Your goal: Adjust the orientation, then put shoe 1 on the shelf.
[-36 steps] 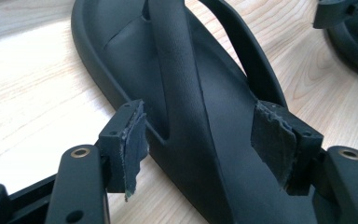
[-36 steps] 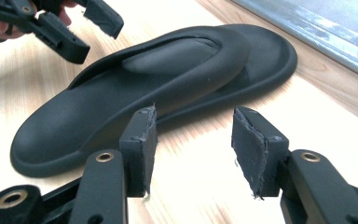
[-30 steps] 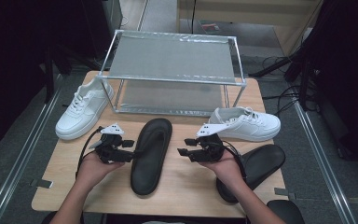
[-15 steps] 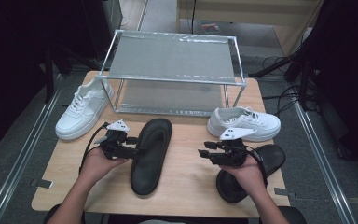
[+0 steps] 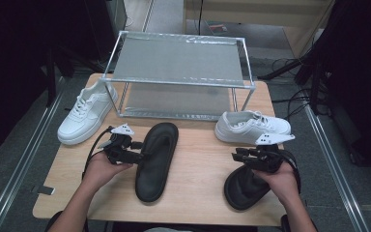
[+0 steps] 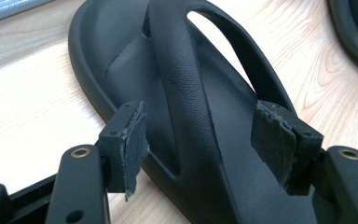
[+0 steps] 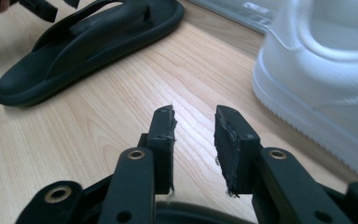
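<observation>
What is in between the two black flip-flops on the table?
Nothing: just bare wooden table between the middle flip-flop and the right flip-flop, as the high view shows. The right tongs hover above the right one's near edge.

**Two black sandals flat on the wooden table**

The black moulded rubber flip-flop sandal (image 5: 155, 160) lies sole-down, toe pointing at the metal-framed mesh shoe rack (image 5: 178, 77), just in front of it. Its twin, the second black rubber sandal (image 5: 244, 186), lies well off to the right, farther from the rack.
</observation>
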A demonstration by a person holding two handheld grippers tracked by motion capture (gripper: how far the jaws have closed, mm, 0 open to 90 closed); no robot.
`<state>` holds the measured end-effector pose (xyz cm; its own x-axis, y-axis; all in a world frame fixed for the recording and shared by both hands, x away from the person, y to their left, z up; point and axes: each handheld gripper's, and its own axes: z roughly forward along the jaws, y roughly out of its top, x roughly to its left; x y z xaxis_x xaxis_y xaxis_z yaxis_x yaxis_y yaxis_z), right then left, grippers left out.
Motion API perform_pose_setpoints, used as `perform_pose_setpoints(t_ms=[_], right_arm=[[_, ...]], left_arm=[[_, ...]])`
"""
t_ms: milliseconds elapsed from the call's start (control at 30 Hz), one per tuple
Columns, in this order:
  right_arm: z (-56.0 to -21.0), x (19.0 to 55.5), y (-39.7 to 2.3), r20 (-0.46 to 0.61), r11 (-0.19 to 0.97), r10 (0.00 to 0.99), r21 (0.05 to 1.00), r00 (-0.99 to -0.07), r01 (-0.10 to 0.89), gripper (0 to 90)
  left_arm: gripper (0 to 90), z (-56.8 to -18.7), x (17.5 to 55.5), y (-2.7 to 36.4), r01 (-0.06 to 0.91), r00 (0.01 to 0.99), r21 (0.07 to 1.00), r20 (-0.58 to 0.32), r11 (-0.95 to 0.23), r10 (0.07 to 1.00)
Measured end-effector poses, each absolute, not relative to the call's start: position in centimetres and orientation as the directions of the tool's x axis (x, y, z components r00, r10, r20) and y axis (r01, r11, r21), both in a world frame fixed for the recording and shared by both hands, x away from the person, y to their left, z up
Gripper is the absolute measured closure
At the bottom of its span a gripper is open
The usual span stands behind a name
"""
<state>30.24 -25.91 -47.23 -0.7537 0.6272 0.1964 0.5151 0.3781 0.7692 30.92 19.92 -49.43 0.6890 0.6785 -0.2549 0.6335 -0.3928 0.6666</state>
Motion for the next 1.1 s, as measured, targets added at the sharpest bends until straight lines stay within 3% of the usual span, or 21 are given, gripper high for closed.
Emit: perform_pose_setpoints(t_ms=[200, 467, 1100], right_arm=[[-47.3, 29.8, -27.0, 0.194, 0.365, 0.654, 0.766, -0.731, 0.529, 74.3], [-47.5, 28.5, -28.4, 0.205, 0.363, 0.685, 0.736, -0.700, 0.571, 90.0], [-48.6, 25.4, -31.6, 0.190, 0.382, 0.718, 0.697, -0.670, 0.607, 90.0]], left_arm=[[36.3, -49.5, 31.2, 20.0, 0.641, 0.682, 0.658, -0.252, -0.395, 0.687], [36.9, -49.5, 31.5, 19.7, 0.627, 0.688, 0.677, -0.249, -0.386, 0.681], [38.1, -49.2, 32.8, 19.1, 0.603, 0.692, 0.711, -0.240, -0.362, 0.681]])
